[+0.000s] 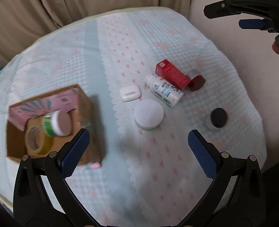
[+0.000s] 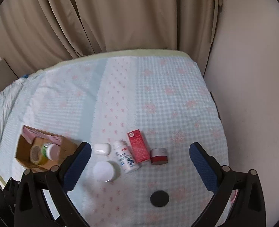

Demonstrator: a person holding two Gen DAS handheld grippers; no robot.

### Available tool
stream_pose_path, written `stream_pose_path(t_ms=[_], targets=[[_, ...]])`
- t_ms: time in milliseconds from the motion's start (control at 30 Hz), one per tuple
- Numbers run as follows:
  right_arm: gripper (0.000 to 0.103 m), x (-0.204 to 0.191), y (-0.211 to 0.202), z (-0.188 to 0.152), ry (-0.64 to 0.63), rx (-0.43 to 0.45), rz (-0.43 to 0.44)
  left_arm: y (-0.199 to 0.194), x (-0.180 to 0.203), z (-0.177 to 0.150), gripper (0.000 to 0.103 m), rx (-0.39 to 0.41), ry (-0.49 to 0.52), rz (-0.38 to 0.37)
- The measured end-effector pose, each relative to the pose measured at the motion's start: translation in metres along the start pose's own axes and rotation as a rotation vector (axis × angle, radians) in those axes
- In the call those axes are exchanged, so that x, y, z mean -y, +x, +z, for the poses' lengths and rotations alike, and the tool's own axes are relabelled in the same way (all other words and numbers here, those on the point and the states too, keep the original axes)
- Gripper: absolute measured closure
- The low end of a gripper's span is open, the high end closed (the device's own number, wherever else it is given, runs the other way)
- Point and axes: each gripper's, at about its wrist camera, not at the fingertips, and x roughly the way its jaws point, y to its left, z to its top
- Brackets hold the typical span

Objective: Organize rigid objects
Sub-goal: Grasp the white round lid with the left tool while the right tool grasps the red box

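Observation:
On the blue patterned bedspread [image 1: 158, 37] lie a white earbud case [image 1: 130, 93], a white-lidded jar [image 1: 148, 116], a white pill bottle [image 1: 165, 90] on its side, a red box [image 1: 171, 73], a red jar [image 1: 196, 82] and a black-lidded jar [image 1: 217, 120]. An open cardboard box [image 1: 50, 124] at left holds a tape roll [image 1: 35, 140], a green-labelled bottle [image 1: 57, 123] and a pink pack. My left gripper [image 1: 138, 145] is open and empty above the bed. My right gripper [image 2: 140, 162] is open and empty above the same objects: white jar [image 2: 103, 171], pill bottle [image 2: 126, 158], black-lidded jar [image 2: 159, 198].
Beige curtains [image 2: 101, 19] hang behind the bed and a pale wall [image 2: 252, 75] runs along its right side. The right gripper's body and the hand holding it show at the top right of the left wrist view [image 1: 262, 9].

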Motion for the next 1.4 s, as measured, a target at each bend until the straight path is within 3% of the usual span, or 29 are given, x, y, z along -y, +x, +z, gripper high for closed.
stream_pose_path(t_ms=[100, 333, 567, 667, 800, 867, 967, 1067, 1400], targets=[[0.000, 0.006, 0.045, -0.008, -0.031, -0.021, -0.003, 0.046, 0.002, -0.006, 0.000, 0.001, -0.009, 0.020], [0.016, 0.010, 0.145, -0.029, -0.135, -0.110, 0.010, 0.131, 0.021, -0.020, 0.000, 0.004, 0.027, 0.064], [0.028, 0.006, 0.206, -0.039, -0.214, -0.219, 0.013, 0.168, 0.029, -0.018, 0.006, 0.003, 0.048, 0.073], [0.029, 0.004, 0.213, -0.037, -0.218, -0.220, 0.060, 0.173, 0.031, -0.016, 0.011, 0.006, 0.042, 0.059], [0.033, -0.010, 0.223, -0.039, -0.291, -0.248, 0.045, 0.175, 0.031, -0.013, 0.019, 0.010, 0.043, 0.038], [0.045, -0.014, 0.229, -0.041, -0.311, -0.271, 0.043, 0.177, 0.031, -0.010, 0.020, 0.006, 0.043, 0.036], [0.054, -0.016, 0.238, -0.046, -0.304, -0.301, 0.047, 0.175, 0.027, -0.007, 0.034, 0.015, 0.029, 0.032], [0.065, -0.019, 0.242, -0.050, -0.300, -0.317, 0.070, 0.177, 0.024, -0.003, 0.034, 0.010, 0.023, 0.018], [0.066, -0.018, 0.236, -0.047, -0.220, -0.303, 0.061, 0.163, 0.016, 0.000, 0.035, 0.013, 0.025, 0.031]])
